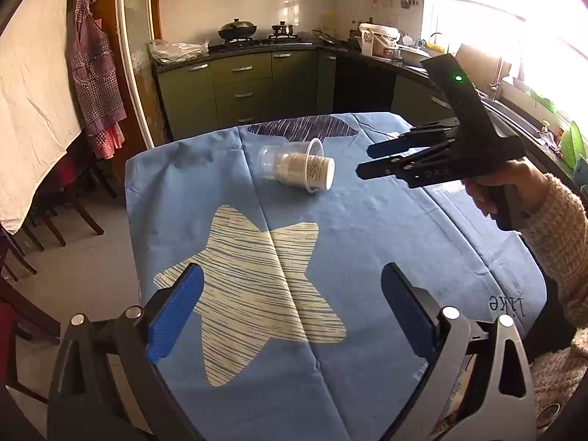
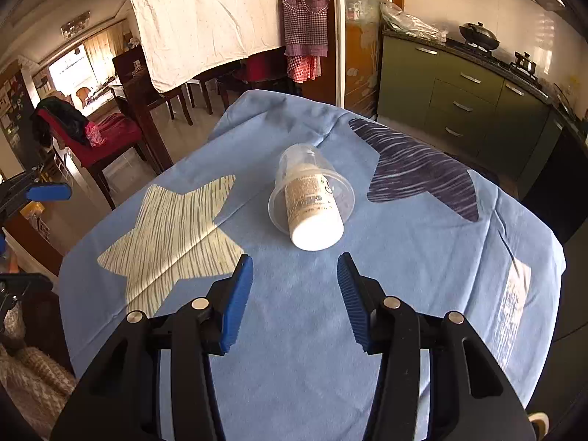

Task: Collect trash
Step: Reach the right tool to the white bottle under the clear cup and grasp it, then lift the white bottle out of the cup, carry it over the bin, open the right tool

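Note:
A clear plastic cup [image 1: 294, 163] lies on its side on the blue tablecloth [image 1: 367, 228], with a white printed paper cup [image 1: 318, 172] pushed inside it. The right wrist view has the same clear cup [image 2: 305, 172] and white cup [image 2: 314, 217] just beyond my right gripper [image 2: 295, 283], which is open with nothing between its blue pads. From the left wrist view, the right gripper [image 1: 364, 160] hovers to the right of the cups, held by a hand in a knit sleeve. My left gripper [image 1: 292, 305] stands wide open over the cream star print, well short of the cups.
The table's far edge drops to a tiled floor, with green kitchen cabinets [image 1: 242, 88] and a stove behind. Dark wooden chairs [image 2: 110, 132] and a hanging white sheet [image 2: 205, 14] stand to the left. A dark star print [image 2: 422, 172] lies right of the cups.

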A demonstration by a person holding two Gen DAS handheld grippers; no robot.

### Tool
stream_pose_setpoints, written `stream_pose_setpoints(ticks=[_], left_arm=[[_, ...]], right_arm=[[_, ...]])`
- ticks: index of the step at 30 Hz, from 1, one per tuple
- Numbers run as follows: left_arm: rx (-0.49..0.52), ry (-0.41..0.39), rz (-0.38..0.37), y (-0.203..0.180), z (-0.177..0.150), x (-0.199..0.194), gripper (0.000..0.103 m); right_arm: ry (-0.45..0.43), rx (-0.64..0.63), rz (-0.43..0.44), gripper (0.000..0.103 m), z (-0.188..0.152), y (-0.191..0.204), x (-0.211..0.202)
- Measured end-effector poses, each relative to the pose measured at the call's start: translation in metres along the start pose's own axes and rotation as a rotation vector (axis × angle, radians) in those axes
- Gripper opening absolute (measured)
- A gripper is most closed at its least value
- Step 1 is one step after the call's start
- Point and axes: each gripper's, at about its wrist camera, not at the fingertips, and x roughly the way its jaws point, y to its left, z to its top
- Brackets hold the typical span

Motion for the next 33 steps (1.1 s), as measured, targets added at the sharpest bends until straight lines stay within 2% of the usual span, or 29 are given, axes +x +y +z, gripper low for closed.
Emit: stream_pose_setpoints(ticks=[13,33], left_arm=[[-0.022,0.028,-0.011,0.010,-0.004,0.010,0.092],[-0.063,0.037,-0.029,0.025,-0.013,0.011,0.093]], right_arm=[[0.081,-0.056,-0.012,0.048,0.035,-0.011,0.050],[0.149,-0.058,-0.034,0.051,0.035,-0.010,0.088]])
